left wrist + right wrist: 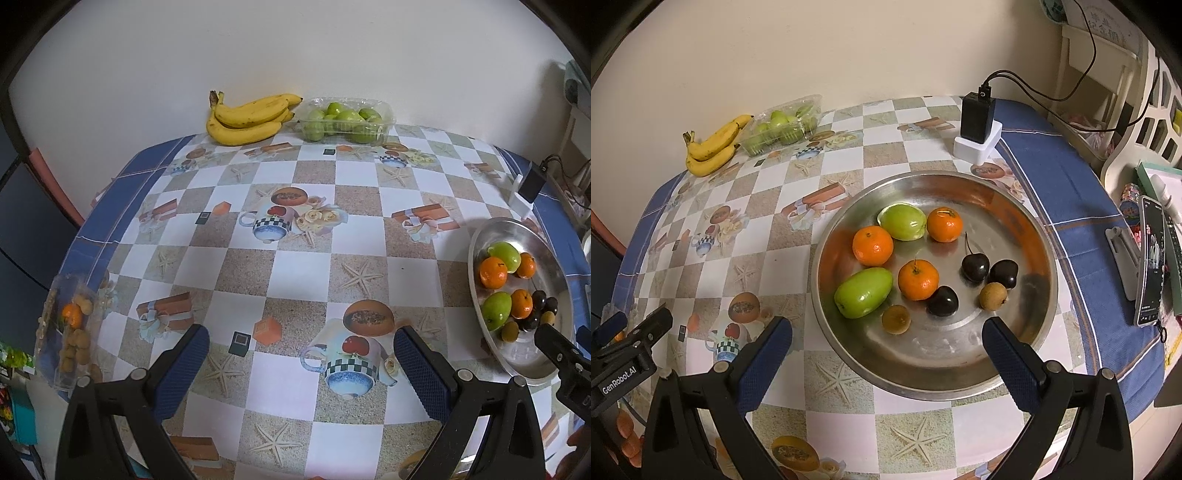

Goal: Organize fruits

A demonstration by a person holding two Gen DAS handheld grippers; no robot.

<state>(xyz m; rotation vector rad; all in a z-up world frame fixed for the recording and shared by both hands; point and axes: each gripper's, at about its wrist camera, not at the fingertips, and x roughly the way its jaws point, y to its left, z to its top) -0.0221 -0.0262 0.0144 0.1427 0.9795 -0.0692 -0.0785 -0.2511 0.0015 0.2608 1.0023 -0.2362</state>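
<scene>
A steel plate holds three tangerines, two green fruits, three dark cherries and two brown longans. My right gripper is open and empty, just above the plate's near rim. My left gripper is open and empty over the table's middle; the plate lies to its right. Bananas and a clear box of green fruits sit at the far edge. A clear box with longans and a tangerine sits at the left edge.
A black charger on a white stand with cables stands behind the plate. A phone on a holder stands at the right. The checkered tablecloth covers the table. A wall runs behind. My left gripper's tip shows in the right wrist view.
</scene>
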